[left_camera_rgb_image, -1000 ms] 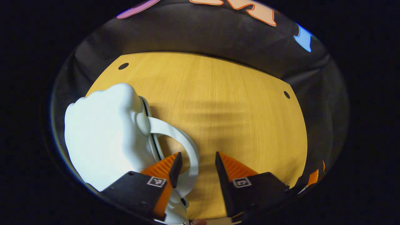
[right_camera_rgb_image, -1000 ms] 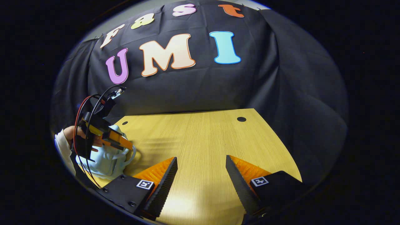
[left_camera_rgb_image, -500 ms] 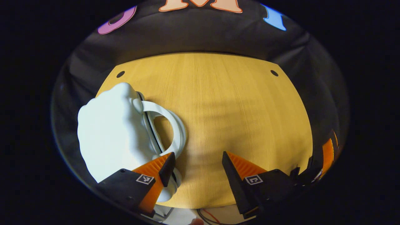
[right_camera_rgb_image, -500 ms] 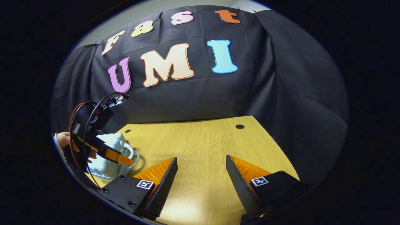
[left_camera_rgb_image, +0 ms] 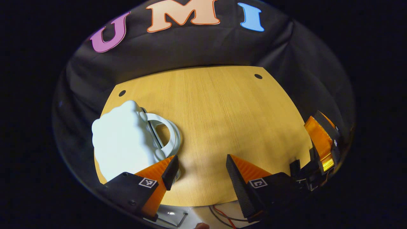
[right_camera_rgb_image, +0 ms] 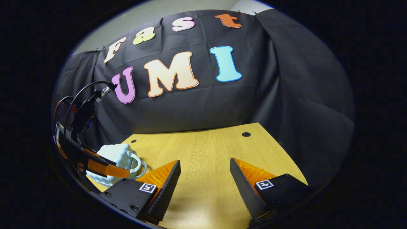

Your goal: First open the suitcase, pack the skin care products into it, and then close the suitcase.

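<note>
A small white suitcase [left_camera_rgb_image: 127, 140] with a looped handle [left_camera_rgb_image: 168, 133] is lying closed at the left side of the wooden worktop [left_camera_rgb_image: 222, 121]; the left gripper [left_camera_rgb_image: 200, 168] is hovering just beside it, jaws spread wide and holding nothing; the right gripper [right_camera_rgb_image: 205, 178] is hanging over bare wood well to the right, its jaws likewise gaping and empty; black cloth is draping the booth wall [right_camera_rgb_image: 286, 95] behind.

Over the last 1 second the left gripper [left_camera_rgb_image: 200, 163] has pulled back and up from the pale, lumpy white suitcase with a loop handle [left_camera_rgb_image: 127, 140], so its finger no longer overlaps the handle [left_camera_rgb_image: 170, 133], and the right gripper [left_camera_rgb_image: 321, 143] now appears larger at the wooden table's [left_camera_rgb_image: 222, 111] edge.
</note>
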A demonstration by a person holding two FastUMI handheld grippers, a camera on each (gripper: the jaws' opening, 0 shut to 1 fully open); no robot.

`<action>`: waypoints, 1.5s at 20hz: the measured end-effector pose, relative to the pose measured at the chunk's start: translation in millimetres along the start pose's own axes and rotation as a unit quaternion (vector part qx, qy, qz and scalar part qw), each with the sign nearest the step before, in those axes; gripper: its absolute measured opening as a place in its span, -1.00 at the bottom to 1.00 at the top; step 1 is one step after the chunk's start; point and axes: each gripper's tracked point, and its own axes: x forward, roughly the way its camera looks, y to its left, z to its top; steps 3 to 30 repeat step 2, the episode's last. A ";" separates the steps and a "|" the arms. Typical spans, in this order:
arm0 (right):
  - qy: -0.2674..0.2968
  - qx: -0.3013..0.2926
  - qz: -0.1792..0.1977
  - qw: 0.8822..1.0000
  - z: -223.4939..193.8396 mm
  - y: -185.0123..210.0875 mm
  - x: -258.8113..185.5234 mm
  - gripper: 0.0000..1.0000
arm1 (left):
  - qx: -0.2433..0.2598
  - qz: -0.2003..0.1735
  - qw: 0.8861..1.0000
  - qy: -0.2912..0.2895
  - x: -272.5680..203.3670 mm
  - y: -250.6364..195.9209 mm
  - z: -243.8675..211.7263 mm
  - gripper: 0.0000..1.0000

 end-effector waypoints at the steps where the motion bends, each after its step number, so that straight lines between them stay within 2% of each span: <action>1: 0.000 0.001 0.000 1.000 0.2 -0.1 -0.2 0.94 | -0.002 -0.001 1.000 0.004 1.0 0.8 -3.0 0.79; 30: -0.001 0.002 0.000 1.000 1.5 -0.4 -0.9 0.94 | -0.007 -0.003 1.000 0.009 1.9 -0.4 -5.3 0.79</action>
